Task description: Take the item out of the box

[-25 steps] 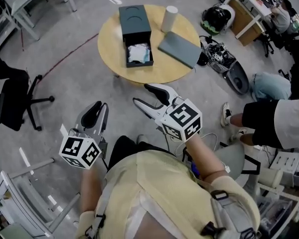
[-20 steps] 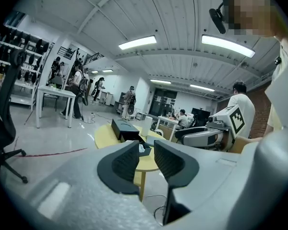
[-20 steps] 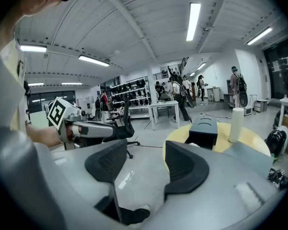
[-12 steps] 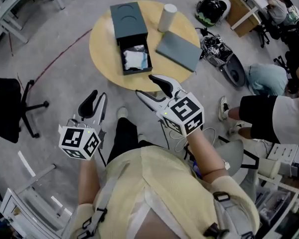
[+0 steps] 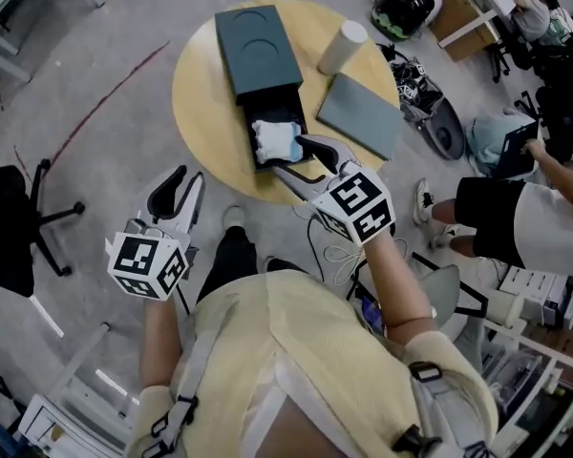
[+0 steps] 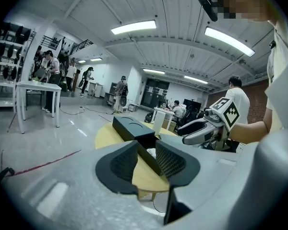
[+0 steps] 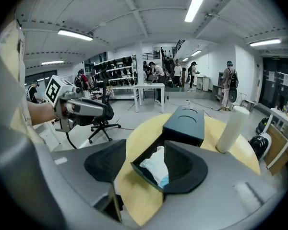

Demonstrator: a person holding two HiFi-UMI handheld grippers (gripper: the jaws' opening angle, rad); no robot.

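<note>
Round wooden table point(image 5: 196, 93) on grey floor point(image 5: 95, 189), office chair point(image 5: 5, 237) nearby.

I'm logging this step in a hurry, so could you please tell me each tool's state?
Left tool: open, jaws just been opening, nothing between them.
Right tool: open, jaws just been opening, nothing gripped.

1. A large open lab or workshop: grey polished floor point(image 5: 105, 151), ribbed ceiling with strip lights point(image 6: 133, 27)
2. White work tables point(image 7: 151, 91), black office chairs point(image 5: 10, 227), wall racks of dark gear point(image 7: 113, 66)
3. People point(image 6: 50, 68) standing at desks further back; a round wooden surface point(image 5: 196, 93); loose equipment point(image 5: 430, 113) lying on the floor
</note>
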